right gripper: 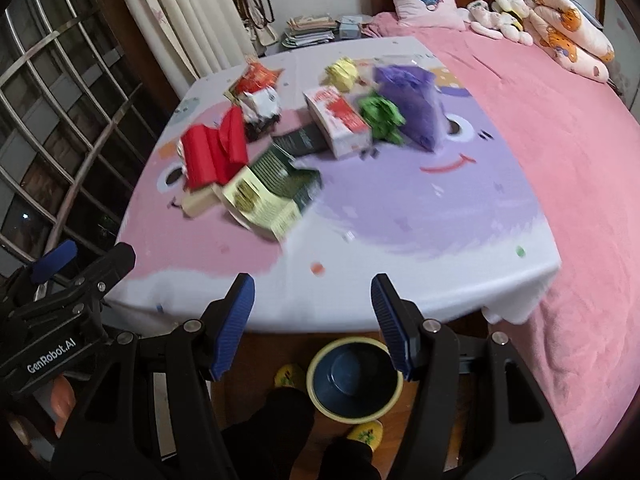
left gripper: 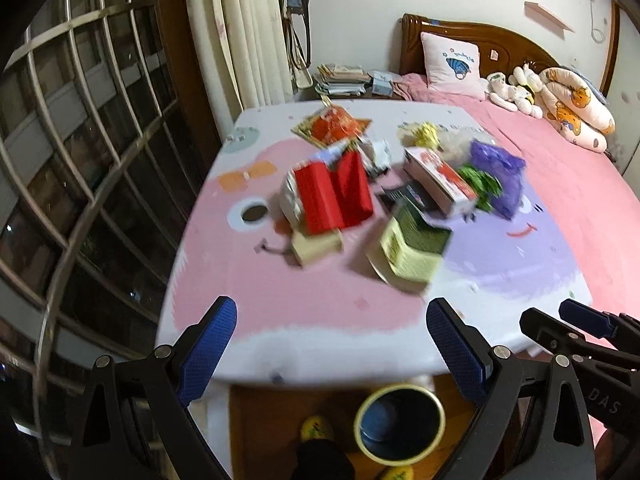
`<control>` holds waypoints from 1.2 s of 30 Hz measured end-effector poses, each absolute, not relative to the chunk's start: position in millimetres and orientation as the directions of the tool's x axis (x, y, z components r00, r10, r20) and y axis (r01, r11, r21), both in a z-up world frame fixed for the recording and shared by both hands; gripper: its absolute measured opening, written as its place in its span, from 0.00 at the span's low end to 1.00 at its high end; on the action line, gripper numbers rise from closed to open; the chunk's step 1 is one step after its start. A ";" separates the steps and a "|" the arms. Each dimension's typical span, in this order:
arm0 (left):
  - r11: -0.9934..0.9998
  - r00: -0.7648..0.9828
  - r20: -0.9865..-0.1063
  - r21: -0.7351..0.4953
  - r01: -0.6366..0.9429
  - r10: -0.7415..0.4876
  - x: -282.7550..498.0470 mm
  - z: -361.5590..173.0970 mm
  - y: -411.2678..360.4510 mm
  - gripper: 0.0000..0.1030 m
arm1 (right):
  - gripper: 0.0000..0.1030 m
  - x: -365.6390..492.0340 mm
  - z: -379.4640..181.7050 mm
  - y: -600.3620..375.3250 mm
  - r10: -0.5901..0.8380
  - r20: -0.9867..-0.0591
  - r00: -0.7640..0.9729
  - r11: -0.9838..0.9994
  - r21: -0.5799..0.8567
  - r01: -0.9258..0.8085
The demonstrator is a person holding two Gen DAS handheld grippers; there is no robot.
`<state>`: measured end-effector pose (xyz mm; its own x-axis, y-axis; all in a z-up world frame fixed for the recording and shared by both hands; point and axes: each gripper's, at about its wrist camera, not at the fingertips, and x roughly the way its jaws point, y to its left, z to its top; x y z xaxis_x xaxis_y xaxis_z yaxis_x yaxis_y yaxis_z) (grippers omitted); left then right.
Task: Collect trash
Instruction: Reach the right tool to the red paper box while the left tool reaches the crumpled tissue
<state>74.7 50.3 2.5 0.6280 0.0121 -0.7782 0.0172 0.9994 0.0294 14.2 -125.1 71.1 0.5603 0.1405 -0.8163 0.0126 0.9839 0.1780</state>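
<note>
Trash lies in a heap on a small table (left gripper: 320, 320) with a pink and purple cartoon cover: red folded paper (left gripper: 332, 196) (right gripper: 214, 152), a yellow-green carton (left gripper: 414, 246) (right gripper: 272, 196), a white and red box (left gripper: 440, 180) (right gripper: 338, 120), a purple bag (left gripper: 498, 168) (right gripper: 412, 100), green crumpled wrap (right gripper: 380, 114), a yellow paper ball (right gripper: 342, 72) and an orange packet (left gripper: 332, 126). A bin (left gripper: 400, 424) (right gripper: 356, 380) with a yellow rim stands on the floor below the table's near edge. My left gripper (left gripper: 332, 344) and right gripper (right gripper: 312, 320) both hover open and empty at that edge.
A bed with a pink cover (right gripper: 560, 160) runs along the right, with a pillow and soft toys at its head. A barred window (left gripper: 80, 160) and curtain stand at the left. The person's feet in yellow slippers (right gripper: 290, 376) are beside the bin.
</note>
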 end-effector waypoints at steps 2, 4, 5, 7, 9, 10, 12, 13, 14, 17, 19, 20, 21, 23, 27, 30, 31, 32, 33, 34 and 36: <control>0.999 0.635 -0.772 0.042 0.018 0.021 93.1 7.8 64.9 0.95 | 0.56 29.3 72.9 -113.7 0.160 -0.816 0.556 0.982 0.188 -0.007; 0.999 0.631 -0.775 0.049 0.016 0.028 111.5 10.3 80.8 0.95 | 0.56 49.6 74.6 -99.7 0.194 -0.815 0.546 0.977 0.209 -0.036; 0.999 0.627 -0.779 0.049 0.014 0.029 119.7 10.6 88.1 0.95 | 0.56 59.4 75.2 -93.2 0.214 -0.811 0.544 0.973 0.223 -0.049; 0.999 0.613 -0.790 0.044 0.011 0.028 137.3 10.3 104.9 0.94 | 0.56 83.8 78.0 -81.4 0.245 -0.803 0.544 0.966 0.251 -0.066; 0.999 0.596 -0.803 0.036 0.003 0.027 155.5 7.6 123.2 0.94 | 0.56 107.1 79.1 -69.5 0.270 -0.797 0.541 0.959 0.274 -0.075; 1.000 0.587 -0.810 0.029 -0.003 0.025 165.9 5.5 134.4 0.94 | 0.59 120.9 78.8 -62.8 0.280 -0.793 0.541 0.956 0.282 -0.082; 1.000 0.577 -0.817 0.020 -0.008 0.022 179.9 1.3 149.4 0.94 | 0.70 144.5 77.8 -50.6 0.281 -0.792 0.543 0.957 0.273 -0.096; 1.000 0.569 -0.822 0.016 -0.010 0.019 190.7 -2.2 159.5 0.95 | 0.73 157.0 76.6 -43.6 0.286 -0.790 0.543 0.957 0.269 -0.113; 1.000 0.565 -0.825 0.015 -0.013 0.019 196.8 -5.3 165.7 0.95 | 0.74 168.0 74.9 -37.2 0.290 -0.788 0.542 0.956 0.263 -0.129; 1.000 0.548 -0.836 0.003 -0.016 0.011 214.5 -15.7 185.7 0.95 | 0.78 202.6 64.0 -16.4 0.301 -0.798 0.522 0.954 0.240 -0.182; 1.000 0.534 -0.845 -0.002 -0.016 0.007 225.1 -24.3 197.2 0.95 | 0.78 222.3 51.2 -4.1 0.290 -0.808 0.513 0.955 0.212 -0.206; 1.000 0.528 -0.850 -0.003 -0.014 0.005 229.1 -27.6 201.2 0.95 | 0.78 230.6 43.9 -0.1 0.291 -0.813 0.505 0.954 0.207 -0.217; 1.000 0.523 -0.853 -0.005 -0.013 0.002 232.1 -31.3 204.4 0.95 | 0.79 239.2 36.3 4.3 0.295 -0.819 0.493 0.952 0.207 -0.226; 1.000 0.508 -0.861 -0.010 -0.009 -0.003 240.3 -40.9 213.4 0.95 | 0.79 252.8 21.0 8.5 0.312 -0.828 0.466 0.946 0.224 -0.234; 1.000 0.486 -0.874 -0.016 0.008 -0.018 250.9 -54.9 221.1 0.95 | 0.79 268.2 2.4 16.0 0.349 -0.831 0.434 0.931 0.257 -0.258; 1.000 0.476 -0.879 -0.020 0.019 -0.027 257.5 -63.2 221.9 0.95 | 0.79 276.4 -8.5 24.8 0.312 -0.851 0.423 0.939 0.209 -0.273; 0.999 0.470 -0.882 -0.023 0.025 -0.032 262.0 -66.2 221.4 0.95 | 0.79 279.1 -12.7 27.7 0.300 -0.858 0.417 0.941 0.195 -0.275; 0.999 0.468 -0.883 -0.026 0.029 -0.037 264.3 -67.8 221.2 0.95 | 0.79 282.3 -16.6 28.6 0.292 -0.862 0.414 0.943 0.188 -0.274; 0.999 0.467 -0.883 -0.029 0.037 -0.043 268.0 -69.8 220.3 0.95 | 0.79 283.6 -19.1 28.5 0.290 -0.863 0.413 0.944 0.187 -0.272; 0.999 0.464 -0.884 -0.030 0.044 -0.047 269.5 -70.7 219.0 0.95 | 0.79 287.3 -22.4 27.8 0.298 -0.865 0.404 0.942 0.198 -0.270; 0.998 0.464 -0.884 -0.030 0.057 -0.053 274.8 -72.6 216.2 0.94 | 0.79 290.9 -26.2 23.5 0.307 -0.868 0.390 0.943 0.220 -0.252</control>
<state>274.8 216.2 -72.6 0.4640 -0.0531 -0.8843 0.0566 0.9979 -0.0302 290.9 23.5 -26.2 0.3901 0.3067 -0.8682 -0.2516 0.9425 0.2199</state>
